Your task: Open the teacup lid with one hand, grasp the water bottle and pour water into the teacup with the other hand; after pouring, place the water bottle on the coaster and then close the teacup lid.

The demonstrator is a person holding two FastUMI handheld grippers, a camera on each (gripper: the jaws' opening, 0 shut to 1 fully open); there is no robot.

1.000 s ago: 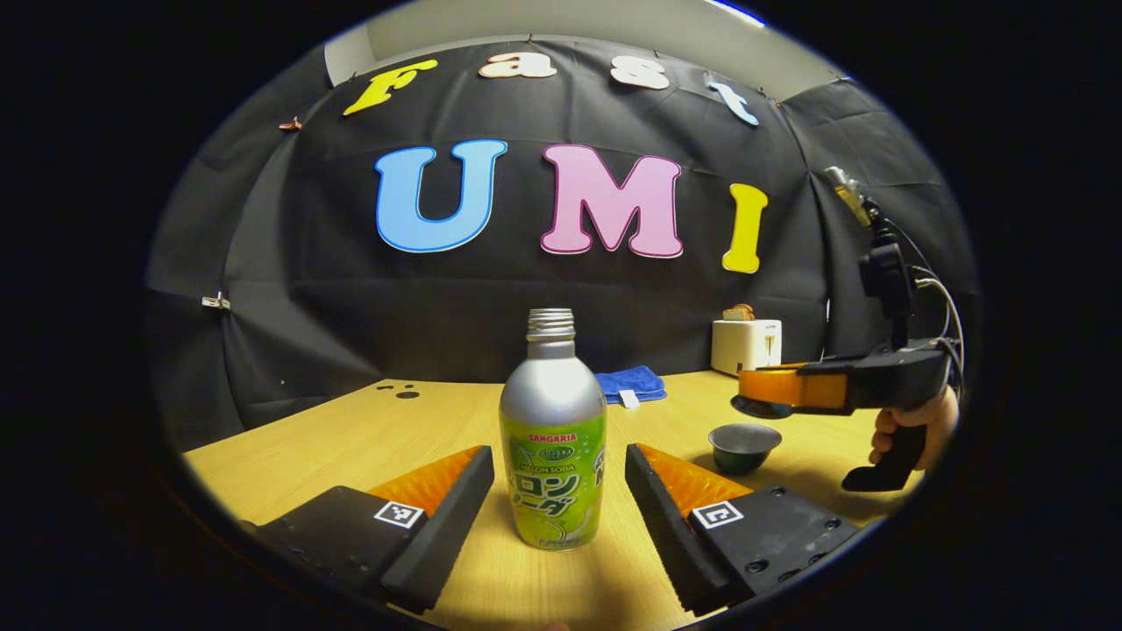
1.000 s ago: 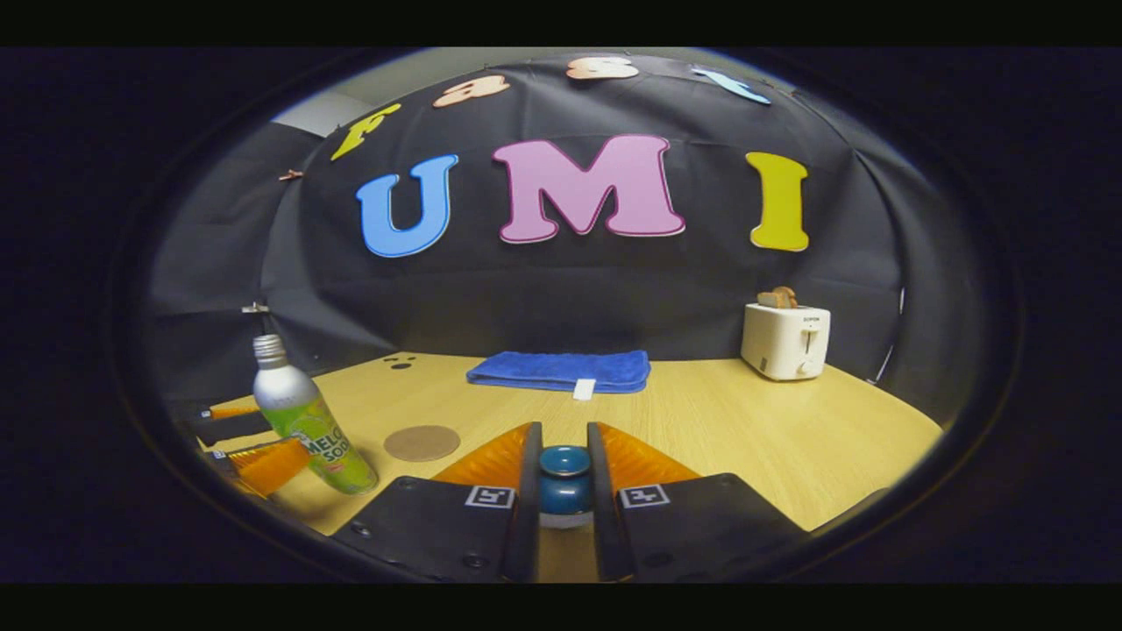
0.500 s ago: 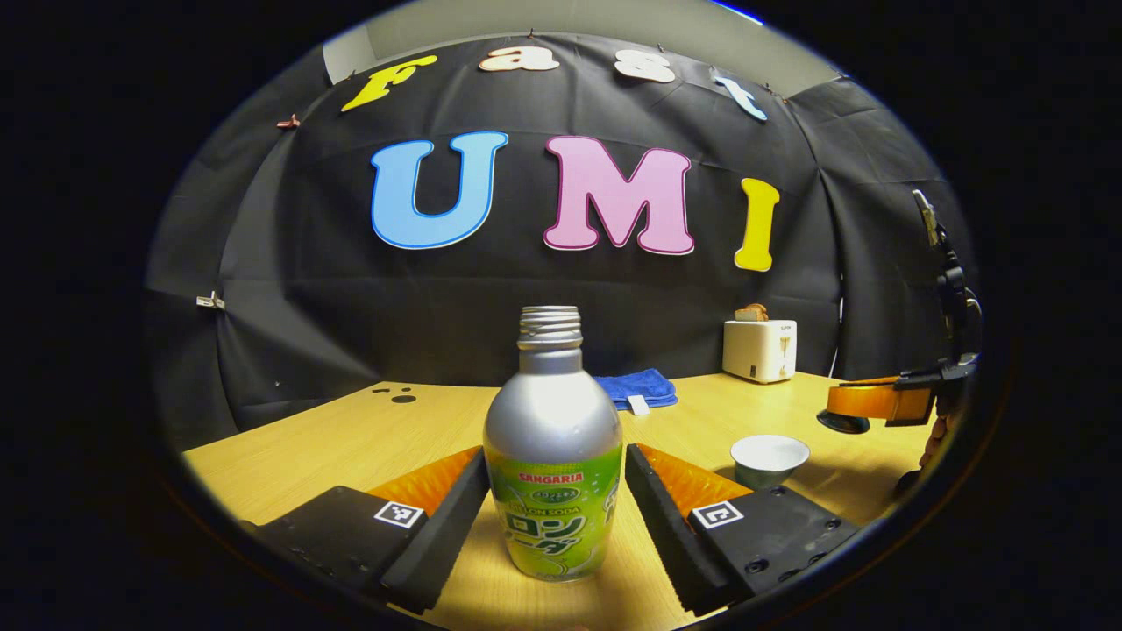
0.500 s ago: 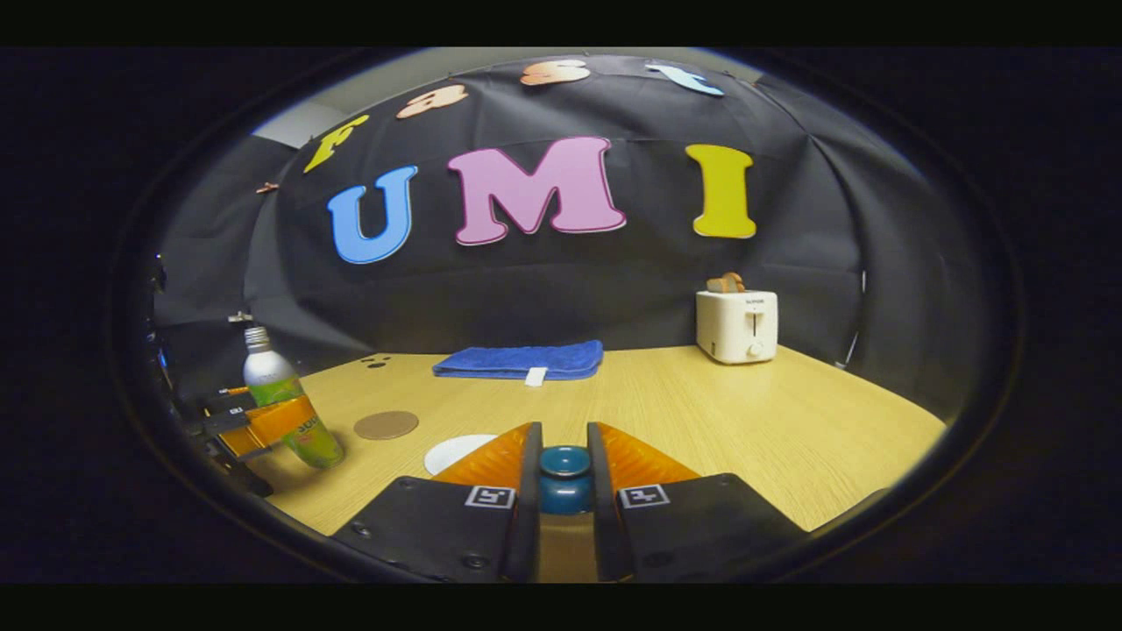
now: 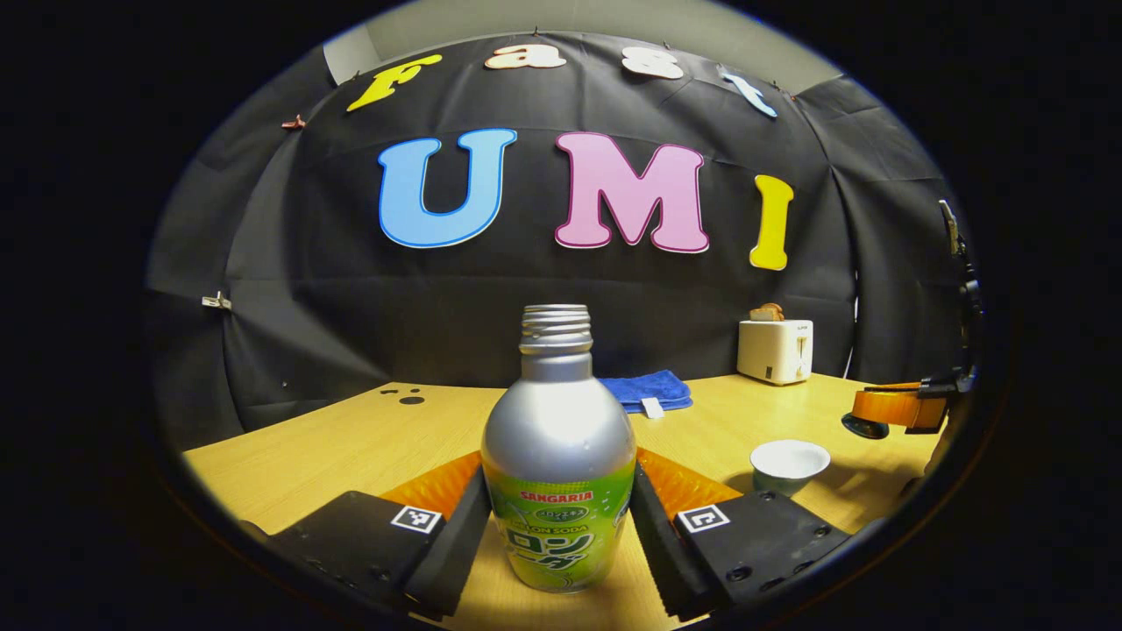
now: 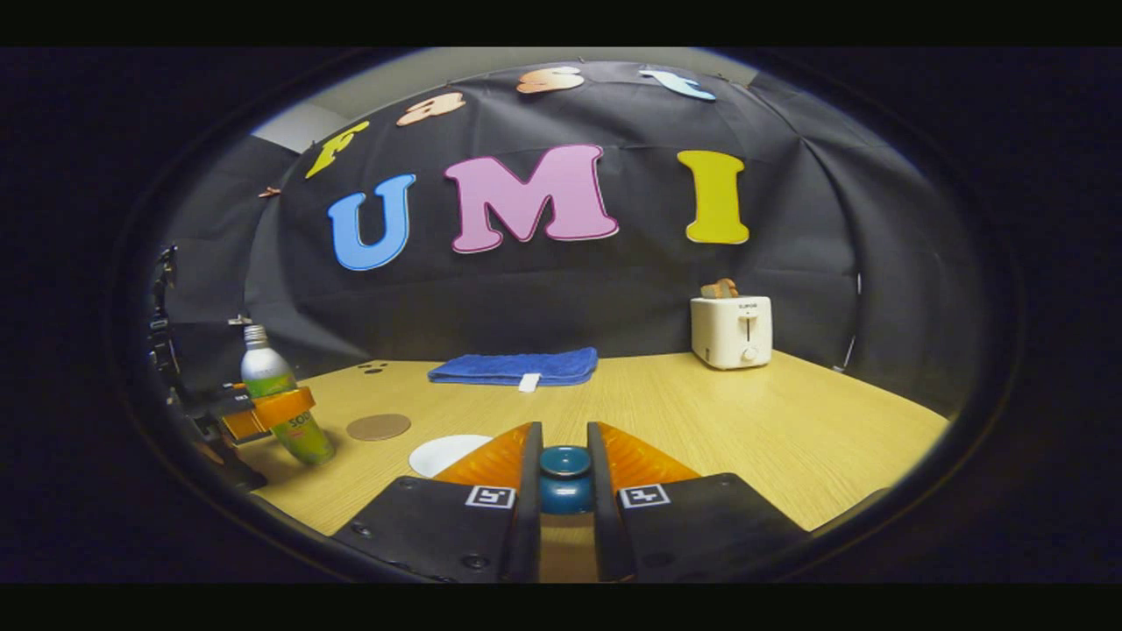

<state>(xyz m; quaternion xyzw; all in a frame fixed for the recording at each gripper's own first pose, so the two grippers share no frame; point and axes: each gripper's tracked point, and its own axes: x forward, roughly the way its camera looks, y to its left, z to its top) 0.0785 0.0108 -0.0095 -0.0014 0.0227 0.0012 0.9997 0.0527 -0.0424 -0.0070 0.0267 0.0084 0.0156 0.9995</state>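
A silver bottle with a green label and no cap [image 5: 558, 412] stands upright between the fingers of my left gripper [image 5: 559, 457], which press on both its sides. The open teacup [image 5: 789, 464] sits on the table to its right, white inside. At the far right my right gripper [image 5: 887, 408] holds the dark lid [image 5: 863, 427] above the table. In the right gripper view my right gripper [image 6: 564, 434] is shut on the lid's blue knob [image 6: 564, 480]. There the cup's white mouth [image 6: 445, 453], the round brown coaster [image 6: 379, 427], the bottle [image 6: 273, 386] and my left gripper [image 6: 263, 412] lie to the left.
A white toaster [image 6: 730, 331] with toast stands at the back right of the wooden table [image 6: 789, 438]. A folded blue cloth [image 6: 513, 366] lies at the back centre. Dark holes [image 5: 405, 399] mark the table's far left. Black cloth walls close in the booth.
My left gripper's fingers have come forward around the bottle and shut on it. My right gripper has carried the lid away from the cup to the right.
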